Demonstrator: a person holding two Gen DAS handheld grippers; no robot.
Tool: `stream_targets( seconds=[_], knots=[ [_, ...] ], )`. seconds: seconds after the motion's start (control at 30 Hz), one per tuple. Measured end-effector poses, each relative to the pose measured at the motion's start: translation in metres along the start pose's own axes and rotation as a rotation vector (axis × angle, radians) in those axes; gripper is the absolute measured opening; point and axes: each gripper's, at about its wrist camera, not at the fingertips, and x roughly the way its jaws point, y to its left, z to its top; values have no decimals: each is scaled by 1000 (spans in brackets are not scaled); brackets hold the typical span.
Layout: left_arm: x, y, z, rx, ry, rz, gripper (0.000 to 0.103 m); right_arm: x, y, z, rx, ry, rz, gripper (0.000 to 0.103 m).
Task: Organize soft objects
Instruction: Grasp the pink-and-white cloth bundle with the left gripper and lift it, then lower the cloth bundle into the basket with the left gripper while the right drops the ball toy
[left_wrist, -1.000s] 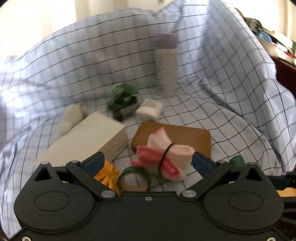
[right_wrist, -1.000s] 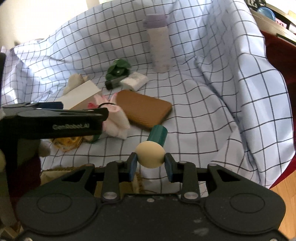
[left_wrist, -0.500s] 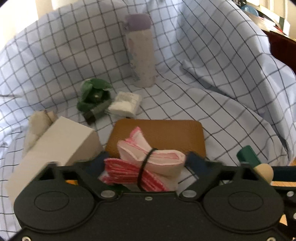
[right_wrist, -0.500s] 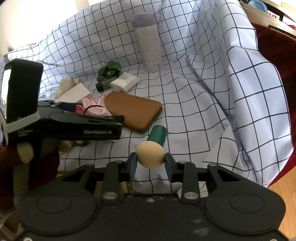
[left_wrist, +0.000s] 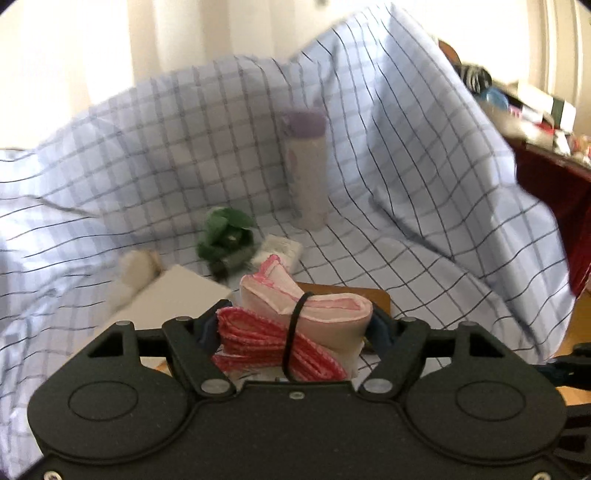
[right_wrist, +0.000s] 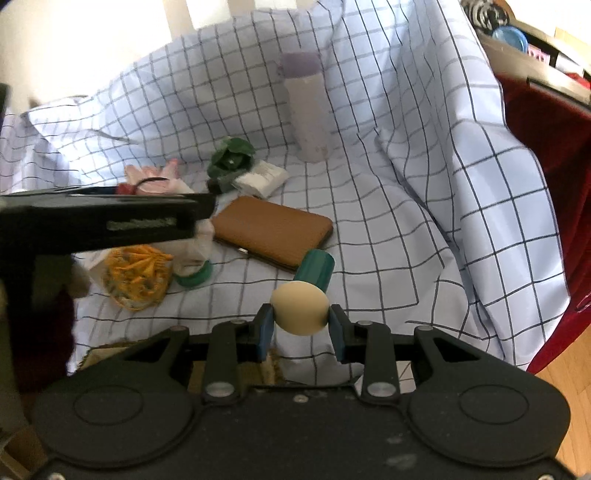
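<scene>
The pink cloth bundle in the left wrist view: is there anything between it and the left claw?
Nothing visible. The pink cloth bundle already sits between the fingers of the left claw, whose jaws are closing on it, both pads against its ends. The brown wallet lies behind it, not in between.

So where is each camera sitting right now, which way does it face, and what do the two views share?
Left wrist: on the left gripper, looking forward and down over the checked cloth; its jaws are closing, pads pressing the pink cloth bundle.
Right wrist: on the right gripper, same facing; shut on the cream ball with green handle; the left gripper crosses its left side.
Shared: bottle, green plush, brown wallet.
</scene>
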Motion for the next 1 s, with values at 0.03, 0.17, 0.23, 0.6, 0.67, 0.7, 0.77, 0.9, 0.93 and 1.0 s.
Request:
stream_targets(
  seconds=[0.03,0.17,0.23,0.6,0.67,0.7,0.77,0.9,0.93,1.0],
  knots=[
    [-9,2,-1,-8,-4,11,70,-5,3,-1,-6,-9,6,32],
    [-45,9,-11,-50,19,63,71,-26,13,-10,-28,-31,39,32],
    [-59,13,-18,-87,53,79,71,-36,19,-17,-40,-40,60,32],
    [-110,18,-78,-318,192,114,71,-84,29,-61,-46,-77,138,32],
    [-117,16,-85,-344,188,120,71,-92,29,-68,-42,-87,141,32],
    [-120,14,-88,-354,185,128,71,-97,28,-72,-40,-93,144,32],
    [-126,11,-94,-370,177,140,71,-105,27,-77,-38,-107,151,32],
    [-137,6,-102,-392,161,157,71,-122,26,-88,-35,-140,165,32],
    [-138,5,-103,-394,157,161,71,-125,27,-90,-39,-144,169,32],
    [-141,2,-106,-395,149,171,71,-128,28,-93,-53,-144,173,32]
  ],
)
